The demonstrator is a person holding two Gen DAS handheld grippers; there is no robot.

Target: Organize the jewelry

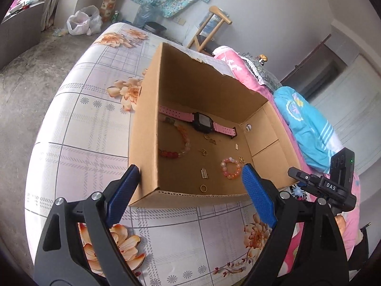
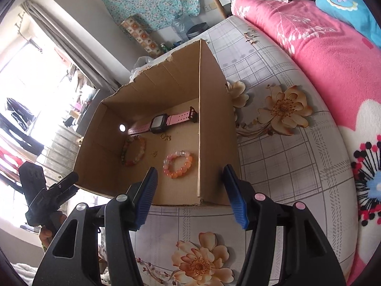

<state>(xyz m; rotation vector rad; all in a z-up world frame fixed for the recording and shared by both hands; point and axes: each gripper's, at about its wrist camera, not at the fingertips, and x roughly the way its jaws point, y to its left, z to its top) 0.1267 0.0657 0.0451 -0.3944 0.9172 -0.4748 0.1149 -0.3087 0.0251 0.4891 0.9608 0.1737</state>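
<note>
An open cardboard box stands on a floral bed sheet. On its floor lie a pink-strapped watch, a red and orange bead bracelet, a small pink bead bracelet, a gold ring and several small gold charms. My left gripper is open above the box's near edge, one finger outside the left wall, nothing between the pads. In the right wrist view the box, watch and pink bracelet show again. My right gripper is open, straddling the near right wall without pressing it.
A pink blanket and a blue pillow are piled along the bed beside the box. The black housing of the other tool sits at the box's right side. A wooden chair and a plastic bag stand beyond the bed.
</note>
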